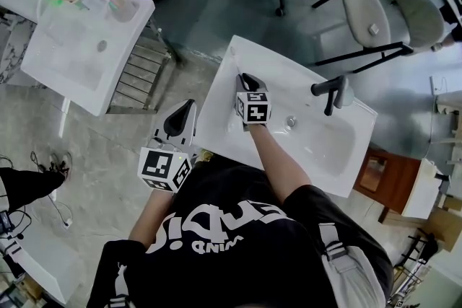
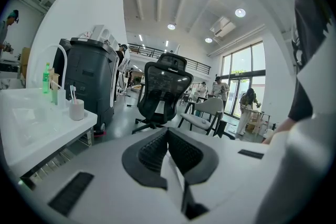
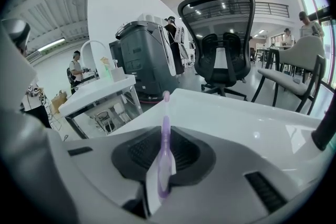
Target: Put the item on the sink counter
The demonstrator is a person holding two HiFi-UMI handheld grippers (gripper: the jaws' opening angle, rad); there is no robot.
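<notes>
one purple toothbrush (image 3: 166, 136) clamped in right gripper (image 1: 248, 80) over sink counter (image 1: 229, 122).

Black white-lettered T-shirt (image 1: 238, 227); left tongs (image 1: 186, 110) and right tongs (image 1: 247, 78) white, black-padded

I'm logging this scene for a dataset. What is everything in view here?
purple plastic toothbrush: 1, purple, clamped in the right tongs, over the near counter
white ceramic sink counter: 1, white, below the right tongs
black tap: 1, black, on that counter's far side
second white sink unit: 1, white, to the left
green bottle: 1, green, on the second unit
white cup: 1, white, on the second unit's corner
black mesh office chair: 1, black, beyond the counter
grey shell chairs: 2, grey, right of the office chair
left tongs: 1, shut, empty
right tongs: 1, shut on the toothbrush
</notes>
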